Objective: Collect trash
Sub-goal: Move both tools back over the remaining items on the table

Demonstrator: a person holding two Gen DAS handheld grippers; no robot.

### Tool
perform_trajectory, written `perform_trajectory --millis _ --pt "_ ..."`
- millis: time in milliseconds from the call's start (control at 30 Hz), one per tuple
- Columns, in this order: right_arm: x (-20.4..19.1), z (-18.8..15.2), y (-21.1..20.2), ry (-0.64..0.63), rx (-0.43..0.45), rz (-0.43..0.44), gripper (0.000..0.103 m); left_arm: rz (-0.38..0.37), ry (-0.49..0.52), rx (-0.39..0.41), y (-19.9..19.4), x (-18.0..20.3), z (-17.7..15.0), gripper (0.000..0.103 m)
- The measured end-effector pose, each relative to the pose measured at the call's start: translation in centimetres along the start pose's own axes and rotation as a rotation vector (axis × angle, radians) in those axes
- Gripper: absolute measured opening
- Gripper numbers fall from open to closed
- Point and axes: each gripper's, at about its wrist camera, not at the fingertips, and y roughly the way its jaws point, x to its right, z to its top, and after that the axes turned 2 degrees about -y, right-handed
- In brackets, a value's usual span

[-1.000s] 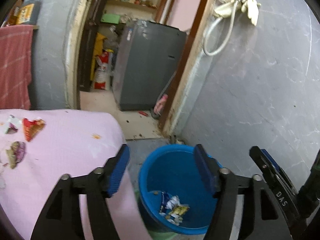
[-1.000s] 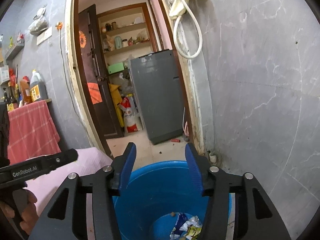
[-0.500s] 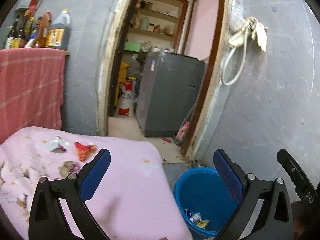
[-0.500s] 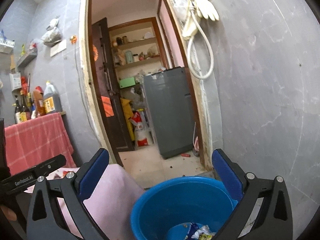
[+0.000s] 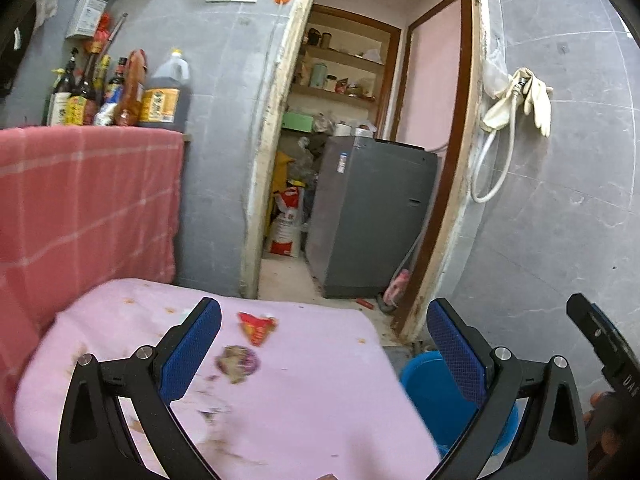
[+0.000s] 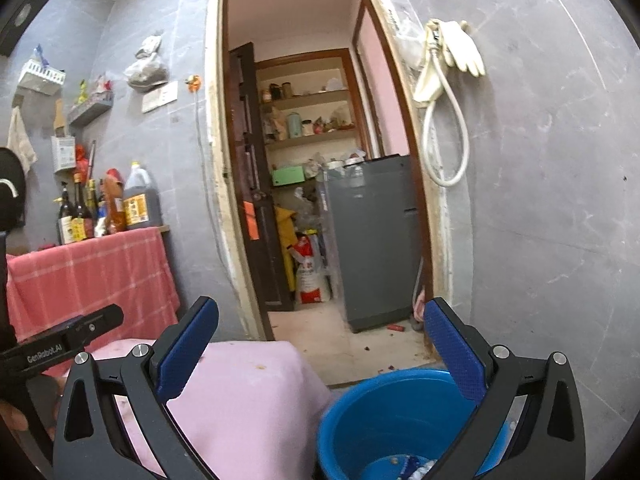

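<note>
Pink-covered worktop point(image 5: 320, 400) filling the lower left of both views, blue bucket point(image 6: 384, 412) on the floor just beside its right-hand edge, already holding a few scraps point(image 6: 412, 465) at the bottom. Left tool point(image 5: 324, 344) spread wide and empty, pointing out over the cloth; right tool point(image 6: 320, 344) equally wide and empty, pointing at the bucket's near rim with only the cloth's corner on its left side. Remaining trash on the cloth: red wrapper point(image 5: 257, 326) ahead of the left tool, between its fingers and nearer the left one; purple wrapper point(image 5: 237, 362) nearer the camera, just beside the left finger's blue pad point(image 5: 190, 354). Red wrapper roughly triangular, pointed end toward the camera, long axis running away from the tool rather than across it. Smaller brown crumbs and flecks point(image 5: 210, 416) lower on the cloth, too blurred to tell apart. Neither wrapper visible in the right wrist view. Likely judgement: left tool plainly the nearer one for both wrappers, a forward and downward reach onto the cloth; bucket to its right for the drop.
</note>
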Motion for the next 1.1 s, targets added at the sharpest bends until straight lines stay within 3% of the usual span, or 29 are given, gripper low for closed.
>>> perform_trajectory --millis 567,1100 --pt "-7.8 0.2 0.7 -0.062 -0.002 0.146 0.103 0.187 -0.047 0.019 -5.0 -9.0 0.2 0.101" --pt "-10.4 -2.3 6.1 -0.166 -0.132 0.262 0.103 0.236 -0.082 -0.104 -2.5 -13.3 -1.9 0.101"
